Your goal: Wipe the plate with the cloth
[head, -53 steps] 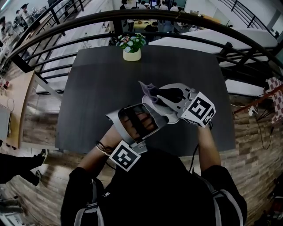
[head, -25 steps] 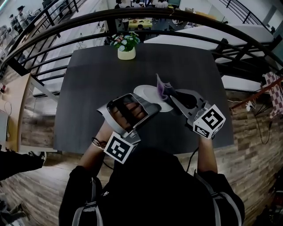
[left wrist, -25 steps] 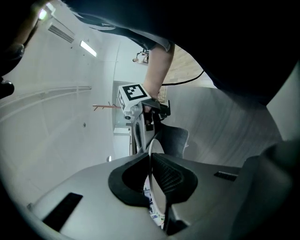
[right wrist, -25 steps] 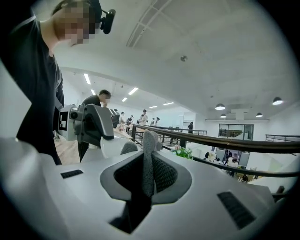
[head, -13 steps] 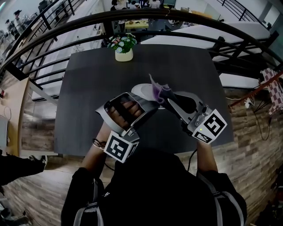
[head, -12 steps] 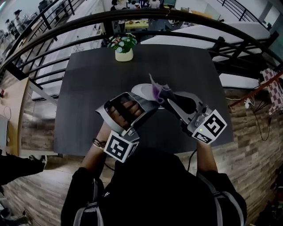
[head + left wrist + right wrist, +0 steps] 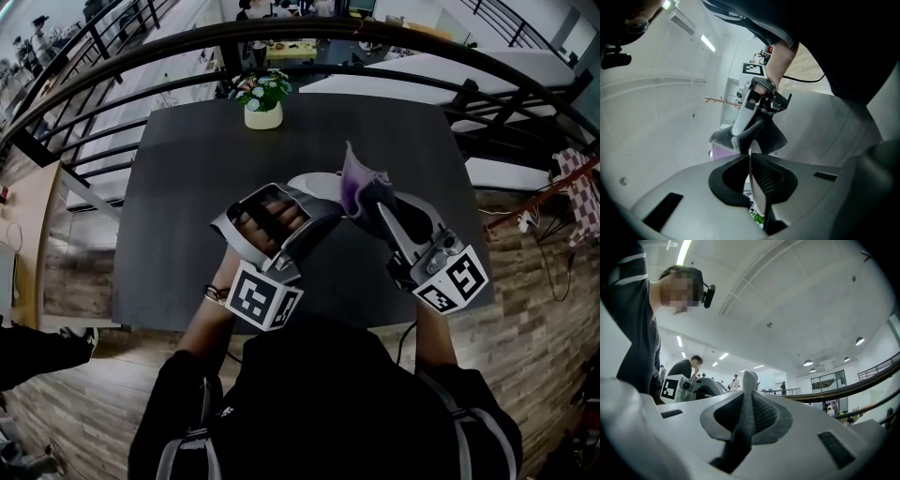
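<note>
In the head view my left gripper (image 7: 317, 208) holds a white plate (image 7: 312, 181) above the dark table (image 7: 187, 187). Seen from the left gripper view, the left gripper (image 7: 750, 161) is shut on the plate's thin rim (image 7: 757, 193). Just right of the plate, my right gripper (image 7: 370, 202) is shut on a grey and purple cloth (image 7: 356, 180), which stands up against the plate's right edge. The right gripper view shows the right gripper (image 7: 749, 401) with a grey fold of the cloth (image 7: 749, 385) pinched between its pads. In the left gripper view the cloth (image 7: 736, 138) hangs close beyond the plate.
A small pot of flowers (image 7: 262, 101) stands at the table's far edge. A dark curved railing (image 7: 112, 70) runs behind the table. Wooden floor (image 7: 80, 262) lies to the left and brick floor to the right. My left gripper (image 7: 696, 387) shows in the right gripper view.
My right gripper has risen with the cloth, which now stands higher at the plate's right edge. The left gripper has rolled a little with the plate in it.
</note>
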A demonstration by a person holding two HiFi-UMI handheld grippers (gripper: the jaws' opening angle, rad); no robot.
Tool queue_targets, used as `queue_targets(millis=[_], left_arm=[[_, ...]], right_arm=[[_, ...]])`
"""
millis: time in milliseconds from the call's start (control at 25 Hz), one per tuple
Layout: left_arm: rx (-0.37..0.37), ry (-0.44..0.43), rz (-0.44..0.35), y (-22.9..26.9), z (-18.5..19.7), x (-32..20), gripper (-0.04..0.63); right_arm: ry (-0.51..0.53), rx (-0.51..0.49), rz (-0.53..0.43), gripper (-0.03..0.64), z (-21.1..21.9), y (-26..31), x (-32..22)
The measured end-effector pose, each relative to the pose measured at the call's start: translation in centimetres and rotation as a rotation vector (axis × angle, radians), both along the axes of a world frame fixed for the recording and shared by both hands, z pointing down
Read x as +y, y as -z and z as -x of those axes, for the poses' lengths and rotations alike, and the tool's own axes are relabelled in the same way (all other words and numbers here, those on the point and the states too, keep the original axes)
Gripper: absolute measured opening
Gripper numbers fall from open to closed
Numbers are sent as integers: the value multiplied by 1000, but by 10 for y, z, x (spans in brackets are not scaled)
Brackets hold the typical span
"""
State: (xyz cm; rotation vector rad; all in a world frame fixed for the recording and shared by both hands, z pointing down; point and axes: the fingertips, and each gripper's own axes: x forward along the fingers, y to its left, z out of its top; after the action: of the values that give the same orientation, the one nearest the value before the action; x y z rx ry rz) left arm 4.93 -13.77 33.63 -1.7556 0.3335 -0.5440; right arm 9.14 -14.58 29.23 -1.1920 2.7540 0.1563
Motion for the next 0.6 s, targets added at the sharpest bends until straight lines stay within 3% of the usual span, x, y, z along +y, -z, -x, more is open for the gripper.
queue_targets(millis=[440,600], left_arm=[[80,32,96,9,-10,-28,23],[153,62,155,14,-5,-32,23]], right_arm=[[-104,-57,-45,41,-29,11,-6],[-118,-73,-50,41,-31,12,-6]])
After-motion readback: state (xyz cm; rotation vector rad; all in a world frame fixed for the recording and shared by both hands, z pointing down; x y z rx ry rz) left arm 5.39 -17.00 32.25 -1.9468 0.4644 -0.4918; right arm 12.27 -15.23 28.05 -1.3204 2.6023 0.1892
